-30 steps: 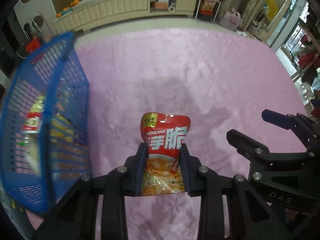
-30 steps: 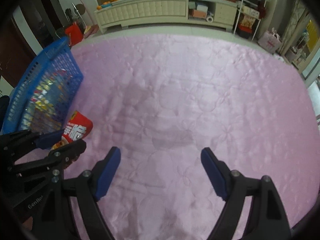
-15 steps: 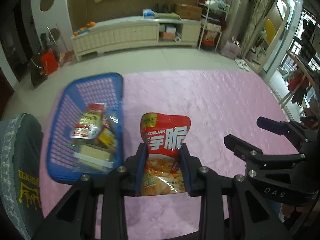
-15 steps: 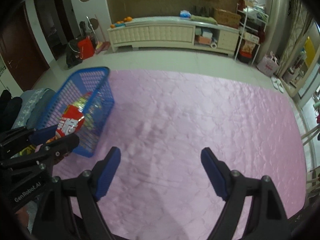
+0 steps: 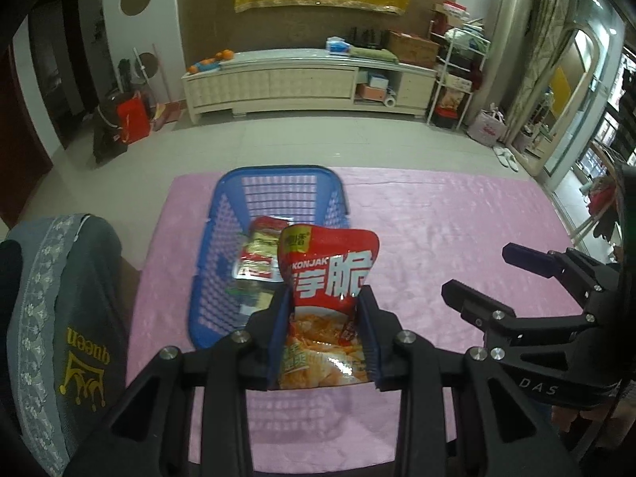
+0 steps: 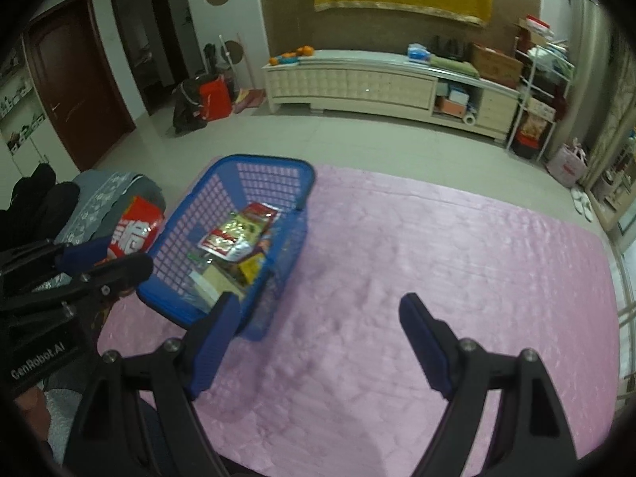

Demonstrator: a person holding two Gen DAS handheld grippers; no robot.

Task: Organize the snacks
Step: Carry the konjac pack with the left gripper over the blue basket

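Observation:
My left gripper is shut on a red konjak snack bag and holds it upright in the air, in front of and above the near end of a blue plastic basket. The basket stands on the pink cloth and holds several snack packets. In the right wrist view the basket is at centre left, with the left gripper and the red bag to its left. My right gripper is open and empty above the pink cloth, right of the basket.
The pink cloth covers the table. A grey cushion with gold lettering lies at the table's left edge. A long white cabinet stands against the far wall. The right gripper shows at the right of the left wrist view.
Both grippers have risen and pulled back from the cloth. The left gripper has carried the red bag left, from beside the basket to above its near end. The right gripper stays open.

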